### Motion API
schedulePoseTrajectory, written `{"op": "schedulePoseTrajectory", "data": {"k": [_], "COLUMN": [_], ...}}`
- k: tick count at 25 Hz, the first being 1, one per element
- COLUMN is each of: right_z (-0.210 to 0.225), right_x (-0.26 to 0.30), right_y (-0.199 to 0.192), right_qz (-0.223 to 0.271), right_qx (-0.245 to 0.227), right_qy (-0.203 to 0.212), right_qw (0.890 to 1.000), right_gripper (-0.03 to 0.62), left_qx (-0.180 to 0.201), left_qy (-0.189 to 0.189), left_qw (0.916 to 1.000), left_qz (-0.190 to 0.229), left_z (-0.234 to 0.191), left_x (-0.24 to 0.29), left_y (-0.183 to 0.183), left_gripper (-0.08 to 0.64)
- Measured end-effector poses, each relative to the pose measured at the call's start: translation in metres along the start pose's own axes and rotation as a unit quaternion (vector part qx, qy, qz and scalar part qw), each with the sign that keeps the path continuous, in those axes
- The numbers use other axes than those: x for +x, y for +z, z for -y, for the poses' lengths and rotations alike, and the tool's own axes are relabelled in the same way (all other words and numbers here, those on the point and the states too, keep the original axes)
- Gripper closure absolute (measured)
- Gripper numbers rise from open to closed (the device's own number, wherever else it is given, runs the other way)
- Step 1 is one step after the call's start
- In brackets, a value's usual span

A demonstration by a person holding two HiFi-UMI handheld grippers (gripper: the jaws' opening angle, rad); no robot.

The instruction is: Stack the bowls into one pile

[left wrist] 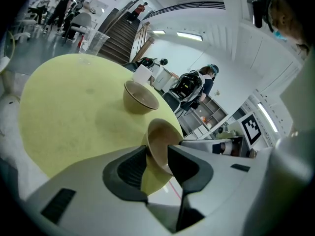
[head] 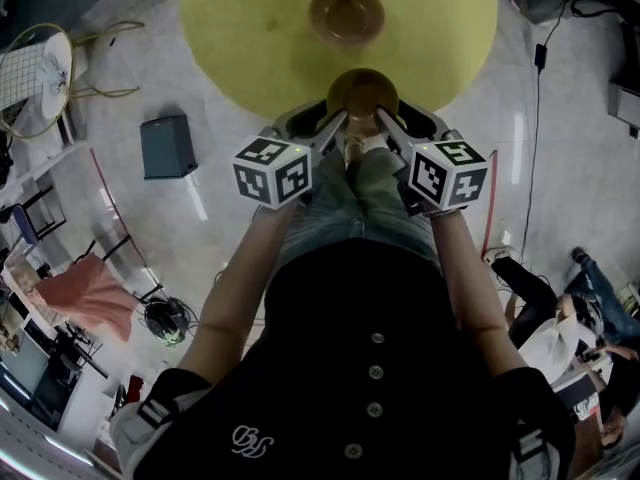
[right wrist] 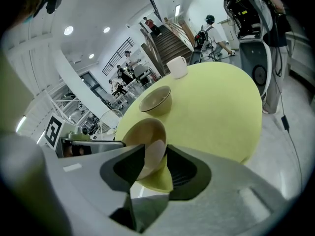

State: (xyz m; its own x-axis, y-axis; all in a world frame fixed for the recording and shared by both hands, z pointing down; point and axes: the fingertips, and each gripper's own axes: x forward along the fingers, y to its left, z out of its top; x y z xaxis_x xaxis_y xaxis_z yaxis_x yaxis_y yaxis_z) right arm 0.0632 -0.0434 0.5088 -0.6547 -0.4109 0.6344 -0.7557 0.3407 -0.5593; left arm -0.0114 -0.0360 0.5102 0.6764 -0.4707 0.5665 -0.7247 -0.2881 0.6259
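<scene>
**Head view: both claws grip one bowl at the table's edge**

The near bowl [head: 362, 93] hangs over the near edge of the yellow table [head: 250, 38], and I cannot tell whether it rests on the top; the left gripper [left wrist: 157, 154] pinches its rim on one side, jaws pressed on the wall; the right gripper [right wrist: 156, 154] pinches the opposite side the same way; the far bowl [head: 346, 13] stands upright further in, well apart; a white cup [right wrist: 177, 67] stands at the far rim.

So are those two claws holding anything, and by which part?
Yes, one tan round bowl. The left claw pinches its rim on the left side, the right claw pinches the rim on the right.
</scene>
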Motion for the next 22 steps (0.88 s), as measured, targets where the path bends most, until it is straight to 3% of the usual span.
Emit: {"op": "schedulePoseTrajectory", "data": {"k": [12, 22], "right_z": [0.001, -0.01], "right_x": [-0.006, -0.008], "right_y": [0.038, 0.089], "right_qz": [0.039, 0.078], "right_qx": [-0.016, -0.03], "right_qy": [-0.012, -0.013], "right_qw": [0.999, 0.996], "right_gripper": [0.457, 0.457], "left_qx": [0.004, 0.026], "left_qy": [-0.016, -0.032], "left_qw": [0.9996, 0.9978], "left_qz": [0.022, 0.052], "left_z": [0.011, 0.014], "left_x": [0.003, -0.002], "left_y": [0.031, 0.085], "left_gripper": [0.433, 0.433]}}
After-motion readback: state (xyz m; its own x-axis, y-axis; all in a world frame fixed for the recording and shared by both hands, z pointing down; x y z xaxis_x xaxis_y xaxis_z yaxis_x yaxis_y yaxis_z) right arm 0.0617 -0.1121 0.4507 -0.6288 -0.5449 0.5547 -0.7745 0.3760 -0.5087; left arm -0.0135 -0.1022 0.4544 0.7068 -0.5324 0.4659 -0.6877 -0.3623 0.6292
